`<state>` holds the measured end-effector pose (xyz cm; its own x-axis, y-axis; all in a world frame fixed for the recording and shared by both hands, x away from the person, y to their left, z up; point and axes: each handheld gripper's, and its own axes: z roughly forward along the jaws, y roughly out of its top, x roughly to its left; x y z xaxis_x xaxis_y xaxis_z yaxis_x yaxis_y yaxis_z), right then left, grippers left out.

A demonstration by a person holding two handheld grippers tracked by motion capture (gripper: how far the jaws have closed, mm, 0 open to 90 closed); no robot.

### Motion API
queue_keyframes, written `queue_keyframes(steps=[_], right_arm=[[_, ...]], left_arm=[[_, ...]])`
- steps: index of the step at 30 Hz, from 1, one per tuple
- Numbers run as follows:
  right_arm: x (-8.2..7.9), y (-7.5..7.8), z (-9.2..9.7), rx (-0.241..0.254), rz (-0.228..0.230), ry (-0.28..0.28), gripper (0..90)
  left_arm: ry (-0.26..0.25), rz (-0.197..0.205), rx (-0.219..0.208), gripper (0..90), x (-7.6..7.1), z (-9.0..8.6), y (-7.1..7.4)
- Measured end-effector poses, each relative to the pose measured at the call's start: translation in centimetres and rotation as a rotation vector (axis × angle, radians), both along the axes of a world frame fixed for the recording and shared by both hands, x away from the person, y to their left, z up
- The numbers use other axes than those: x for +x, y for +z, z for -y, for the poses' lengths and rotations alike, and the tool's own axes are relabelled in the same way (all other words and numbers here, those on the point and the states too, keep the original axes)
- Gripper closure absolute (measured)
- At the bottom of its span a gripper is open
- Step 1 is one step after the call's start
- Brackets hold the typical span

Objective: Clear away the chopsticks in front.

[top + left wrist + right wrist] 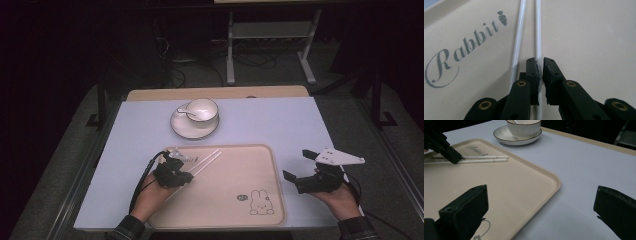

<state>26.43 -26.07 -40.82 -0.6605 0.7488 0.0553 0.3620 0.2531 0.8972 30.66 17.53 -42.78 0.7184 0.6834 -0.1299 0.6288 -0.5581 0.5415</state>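
Observation:
Two white chopsticks point(207, 160) lie side by side on the beige rabbit tray point(235, 175), near its upper left. My left gripper point(188, 177) points down at them. In the left gripper view its jaws point(541, 63) stand nearly together with the right-hand chopstick point(538, 30) pinched between the pads; the other chopstick point(520, 30) lies free beside it. The right gripper view shows that gripper point(452, 157) resting on the chopsticks point(484, 158). My right gripper point(296, 164) hovers over the table just right of the tray, jaws wide open point(541, 197) with nothing between them.
A white bowl point(202, 111) with a spoon point(186, 112) stands on a saucer point(182, 127) behind the tray, on the pale blue table mat point(280, 120). The tray bears a "Rabbit" script point(461, 47) and a bunny drawing point(260, 202).

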Motion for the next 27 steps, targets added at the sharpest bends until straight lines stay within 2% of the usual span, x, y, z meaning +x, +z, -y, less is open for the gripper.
queue_keyframes(steps=[2, 5, 8, 12, 17, 21, 25, 27], right_arm=[[0.0, 0.0, 0.0, 0.000, 0.000, 0.000, 0.0], [0.0, 0.0, 0.0, 0.000, -0.003, -0.001, 0.0], [0.1, -0.1, -0.1, -0.004, -0.003, 0.002, 0.0], [0.1, 0.0, -0.1, -0.005, -0.003, 0.001, 0.0], [0.0, -0.1, -0.1, -0.005, -0.002, 0.001, 0.0], [0.0, -0.1, 0.1, 0.001, -0.004, -0.003, 0.0], [0.0, -0.1, 0.3, 0.005, -0.003, -0.006, 0.0], [0.0, -0.1, 0.4, 0.006, -0.003, -0.007, 0.0]], left_arm=[[-0.010, 0.013, -0.022, 83.1, -0.1, 0.1, 0.4], [-0.033, 0.045, -0.034, 86.6, 0.4, 0.5, 1.3], [-0.061, 0.054, -0.062, 89.6, 1.4, 1.2, 1.9], [-0.116, 0.060, -0.097, 89.6, 3.1, 3.2, 2.2], [-0.170, 0.050, -0.089, 89.5, 5.1, 6.6, 1.3], [-0.179, 0.047, -0.060, 89.5, 6.1, 8.3, 0.2], [-0.163, 0.050, -0.032, 89.6, 6.9, 8.7, -0.7], [-0.150, 0.052, -0.036, 89.6, 7.1, 8.3, -0.7]])
